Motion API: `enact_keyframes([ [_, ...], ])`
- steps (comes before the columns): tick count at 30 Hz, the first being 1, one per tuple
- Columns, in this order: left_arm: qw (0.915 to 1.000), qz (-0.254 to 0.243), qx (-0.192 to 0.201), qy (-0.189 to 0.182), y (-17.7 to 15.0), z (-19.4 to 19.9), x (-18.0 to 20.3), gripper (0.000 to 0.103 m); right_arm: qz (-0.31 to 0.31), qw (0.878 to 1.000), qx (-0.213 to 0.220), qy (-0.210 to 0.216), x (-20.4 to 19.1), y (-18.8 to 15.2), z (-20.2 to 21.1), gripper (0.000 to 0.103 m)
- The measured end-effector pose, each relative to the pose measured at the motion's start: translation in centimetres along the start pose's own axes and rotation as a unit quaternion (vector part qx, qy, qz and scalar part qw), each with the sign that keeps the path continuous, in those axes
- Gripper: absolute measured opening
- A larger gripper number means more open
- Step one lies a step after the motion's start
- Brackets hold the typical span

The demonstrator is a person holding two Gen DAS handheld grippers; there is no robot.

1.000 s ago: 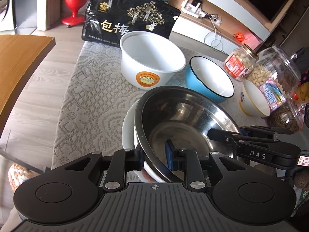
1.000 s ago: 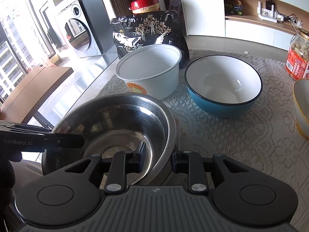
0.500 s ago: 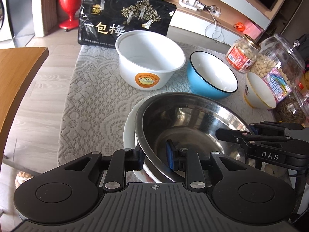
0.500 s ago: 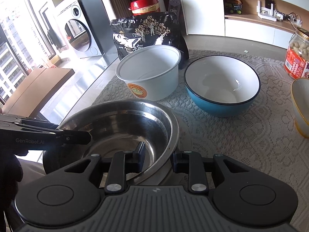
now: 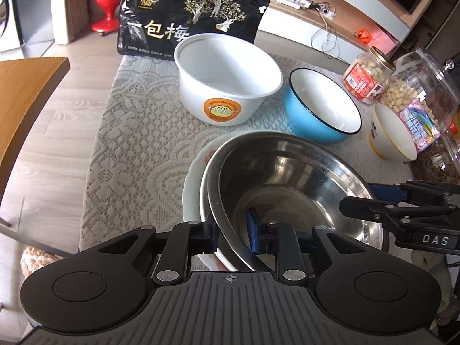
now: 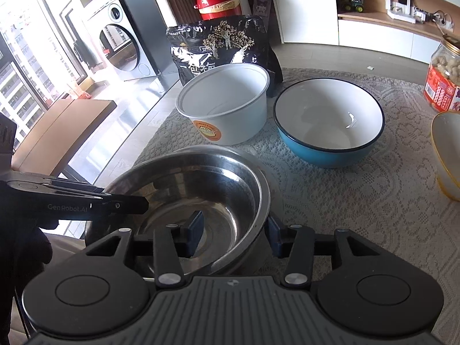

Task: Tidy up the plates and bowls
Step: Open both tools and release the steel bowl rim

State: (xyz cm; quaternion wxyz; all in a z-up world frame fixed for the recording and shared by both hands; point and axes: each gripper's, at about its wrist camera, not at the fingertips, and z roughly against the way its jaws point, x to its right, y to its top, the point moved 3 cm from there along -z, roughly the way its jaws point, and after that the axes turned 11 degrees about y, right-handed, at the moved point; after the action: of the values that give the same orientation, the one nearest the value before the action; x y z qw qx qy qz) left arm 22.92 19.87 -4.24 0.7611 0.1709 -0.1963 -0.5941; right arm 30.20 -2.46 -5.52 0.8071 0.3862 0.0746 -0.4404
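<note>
**Operator:** While the right tool (image 6: 234, 237) is opening, its two fingers straddle the rim of the steel bowl (image 6: 201, 189), one pad inside and one outside, neither pressing. My left tool (image 5: 231, 230) stands narrow across the opposite rim, and its jaws are closing on it. The inner pad looks to stand just off the wall, so I judge the grip doubtful.

**Checker:** Where does the steel bowl sit relative to each tool?

**Operator:** Directly ahead of both, nested on a white plate (image 5: 198, 161) on the lace-covered surface (image 5: 138, 143). Beyond the tools' tips stand the white tub (image 5: 227, 86) and the blue bowl (image 5: 322, 109), with a yellow-rimmed bowl (image 5: 394, 135) off to the right of my left tool.

**Checker:** How will the steel bowl handle?

**Operator:** I judge it stiff, light and thin-walled. Polished metal is slippery against the pads, and the curved wall tends to push a pinch up towards the lip. Take hold at the rolled rim, one pad inside, one outside, seated deep.

**Checker:** And the plate beneath?

**Operator:** Probably ceramic, so heavier and brittle. It may slide under the metal if the steel bowl is nudged sideways. The blue bowl looks enamelled or glazed; grip its rim likewise and set it down gently.
</note>
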Motion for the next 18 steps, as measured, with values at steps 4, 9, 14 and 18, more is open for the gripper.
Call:
enact_keyframes([
  [4, 0.9998, 0.003, 0.014, 0.011, 0.1, 0.3, -0.1, 0.021, -0.006, 1.000, 0.008, -0.008, 0.8, -0.2, 0.3, 0.048],
  [9, 0.9998, 0.015, 0.012, -0.008, 0.3, 1.4, -0.8, 0.023, 0.003, 0.999, 0.023, -0.023, 1.0, -0.2, 0.6, 0.048],
  [14, 0.9991, 0.038, 0.020, 0.001, 0.5, 2.9, -2.3, 0.025, 0.038, 0.996, 0.042, -0.062, 0.4, -0.2, 0.4, 0.048],
  [18, 0.9975, 0.053, 0.044, 0.011, 0.9, 4.2, -3.4, 0.025, 0.037, 0.995, 0.073, -0.063, 0.7, -0.2, 0.9, 0.049],
])
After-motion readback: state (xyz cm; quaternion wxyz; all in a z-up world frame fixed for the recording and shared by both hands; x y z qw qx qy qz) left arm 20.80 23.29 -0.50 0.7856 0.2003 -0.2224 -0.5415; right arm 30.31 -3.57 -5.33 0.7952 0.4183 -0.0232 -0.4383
